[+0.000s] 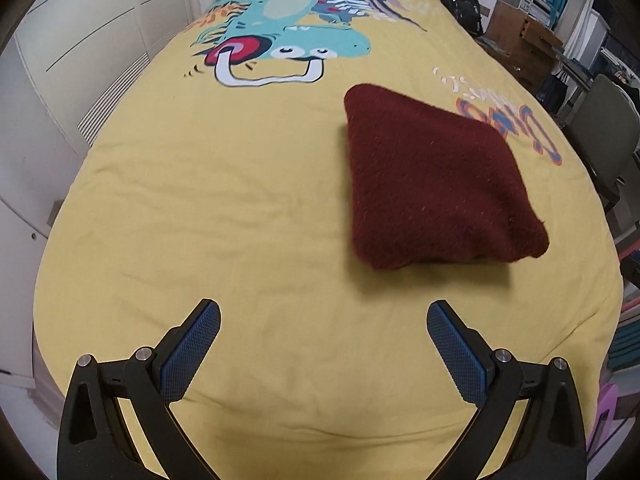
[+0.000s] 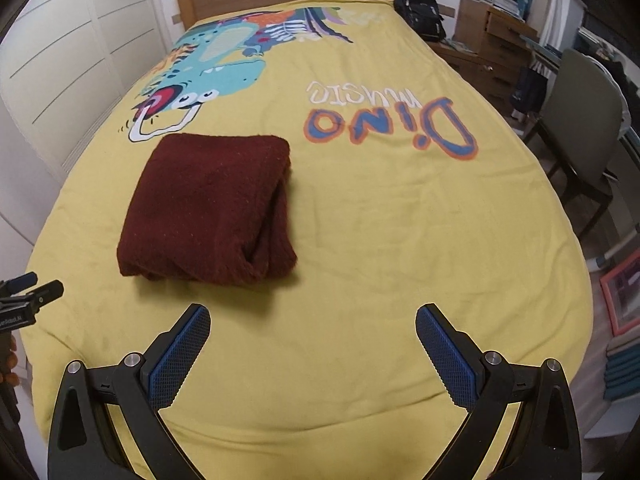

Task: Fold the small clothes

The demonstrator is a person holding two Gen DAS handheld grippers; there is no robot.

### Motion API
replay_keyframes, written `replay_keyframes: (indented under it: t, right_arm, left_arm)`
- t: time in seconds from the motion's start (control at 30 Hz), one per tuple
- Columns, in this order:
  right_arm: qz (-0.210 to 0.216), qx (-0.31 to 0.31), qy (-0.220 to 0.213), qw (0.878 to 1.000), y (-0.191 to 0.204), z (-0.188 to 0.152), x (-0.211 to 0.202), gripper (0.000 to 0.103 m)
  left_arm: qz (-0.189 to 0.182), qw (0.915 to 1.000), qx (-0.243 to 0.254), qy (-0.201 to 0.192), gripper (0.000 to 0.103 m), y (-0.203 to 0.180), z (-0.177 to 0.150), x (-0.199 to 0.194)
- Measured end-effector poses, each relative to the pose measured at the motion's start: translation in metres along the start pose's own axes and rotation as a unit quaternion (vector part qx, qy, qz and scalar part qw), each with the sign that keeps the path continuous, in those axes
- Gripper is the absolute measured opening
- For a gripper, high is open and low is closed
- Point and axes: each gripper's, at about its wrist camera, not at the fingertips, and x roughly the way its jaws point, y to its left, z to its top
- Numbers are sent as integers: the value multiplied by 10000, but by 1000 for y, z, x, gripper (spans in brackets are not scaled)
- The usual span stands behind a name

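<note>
Both the left gripper (image 1: 323, 312) and right gripper (image 2: 313, 318) are spread wide, empty, short of the folded maroon knit (image 2: 208, 208); "Dino music" (image 2: 390, 118) is printed on the yellow bedspread (image 2: 360, 260) beyond it.

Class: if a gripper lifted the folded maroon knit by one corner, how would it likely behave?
The maroon knit would probably flop and unfold: its layers lie loose along the open edge. Its fuzzy surface should grip well. It looks light, and soft enough to bunch when pushed.

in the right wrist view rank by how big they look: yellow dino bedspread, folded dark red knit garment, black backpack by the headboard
1. yellow dino bedspread
2. folded dark red knit garment
3. black backpack, though it lies farthest from the camera, so its true size against the garment is unsure.
</note>
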Motion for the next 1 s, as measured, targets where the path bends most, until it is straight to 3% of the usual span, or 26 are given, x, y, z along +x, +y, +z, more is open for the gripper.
replay_keyframes:
  t: [1.0]
  right_arm:
    - [7,132,30,9999,-14,-7,-4,102]
  left_arm:
    - [249,9995,163,39,102,-6,1,1]
